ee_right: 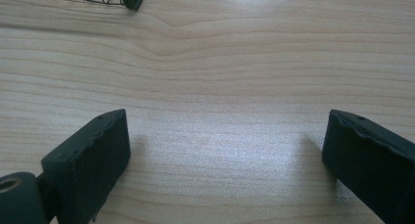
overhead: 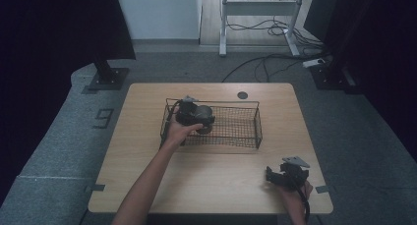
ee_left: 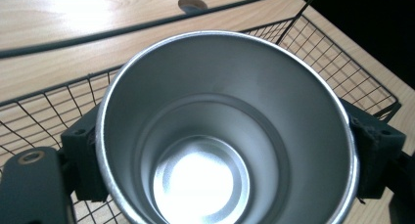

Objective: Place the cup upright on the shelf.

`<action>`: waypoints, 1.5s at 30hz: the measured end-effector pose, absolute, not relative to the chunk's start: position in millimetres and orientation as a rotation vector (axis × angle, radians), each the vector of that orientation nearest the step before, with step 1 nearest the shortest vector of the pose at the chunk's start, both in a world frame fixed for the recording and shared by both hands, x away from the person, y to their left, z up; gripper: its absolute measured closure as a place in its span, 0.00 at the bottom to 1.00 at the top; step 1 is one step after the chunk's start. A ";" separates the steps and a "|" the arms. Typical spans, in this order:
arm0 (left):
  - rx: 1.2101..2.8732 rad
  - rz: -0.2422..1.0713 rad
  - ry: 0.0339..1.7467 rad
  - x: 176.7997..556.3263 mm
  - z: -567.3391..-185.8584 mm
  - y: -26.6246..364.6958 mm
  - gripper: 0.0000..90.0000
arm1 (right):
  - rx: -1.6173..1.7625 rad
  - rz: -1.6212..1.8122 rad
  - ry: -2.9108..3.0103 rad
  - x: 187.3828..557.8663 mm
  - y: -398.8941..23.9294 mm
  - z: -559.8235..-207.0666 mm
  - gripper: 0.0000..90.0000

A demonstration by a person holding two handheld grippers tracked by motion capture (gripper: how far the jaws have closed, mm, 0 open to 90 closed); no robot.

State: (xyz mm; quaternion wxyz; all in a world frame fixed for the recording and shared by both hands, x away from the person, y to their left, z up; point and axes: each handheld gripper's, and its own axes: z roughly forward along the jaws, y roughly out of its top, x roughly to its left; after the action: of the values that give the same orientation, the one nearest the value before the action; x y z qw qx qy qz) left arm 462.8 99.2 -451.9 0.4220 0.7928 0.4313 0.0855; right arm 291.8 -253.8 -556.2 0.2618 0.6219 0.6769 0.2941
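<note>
The left gripper [overhead: 196, 118] has its 2 jaws clamped on the outer wall of a metal cup [ee_left: 227, 131], 1 pad at 9 o'clock and the other at 3 o'clock of the rim in the left gripper view, so the cup's open mouth faces the camera and its bright bottom shows deep inside. In the high view the cup [overhead: 205, 118] sits over the left end of the wire basket [overhead: 255, 118], which stands at about 12 o'clock from the table's middle, near the far edge. Whether the cup's base touches the mesh floor yet cannot be told. The step in hand looks like setting the cup down into the basket, and doing it well means lowering it straight until the base rests flat on the mesh, keeping the body off the basket's left wall and the near rim wire, and only then letting the pads part. The cup's wall is smooth and tapered, so it could slide in the pads if the wrist tips; a level, slow descent suits it. The right gripper [overhead: 287, 176] rests at about 5 o'clock on the table [overhead: 211, 185], its jaws standing wide apart with nothing but bare wood between them, well clear of the basket.
</note>
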 end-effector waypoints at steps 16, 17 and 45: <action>2.011 0.202 1.128 470.3 -466.2 100.4 0.15 | 1.683 0.796 1.832 291.8 -253.8 -556.2 0.04; 2.011 0.202 1.128 470.3 -466.2 100.4 0.15 | 1.683 0.796 1.832 291.8 -253.8 -556.2 0.04; 2.115 0.211 1.166 474.9 -482.3 89.9 0.15 | 1.683 0.796 1.832 291.8 -253.9 -556.2 0.04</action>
State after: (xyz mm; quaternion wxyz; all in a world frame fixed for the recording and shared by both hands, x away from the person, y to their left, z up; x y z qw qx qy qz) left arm 474.9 89.9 -482.3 0.3511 0.8168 0.4504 0.0813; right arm 291.8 -253.9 -556.2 0.2618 0.6218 0.6770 0.2942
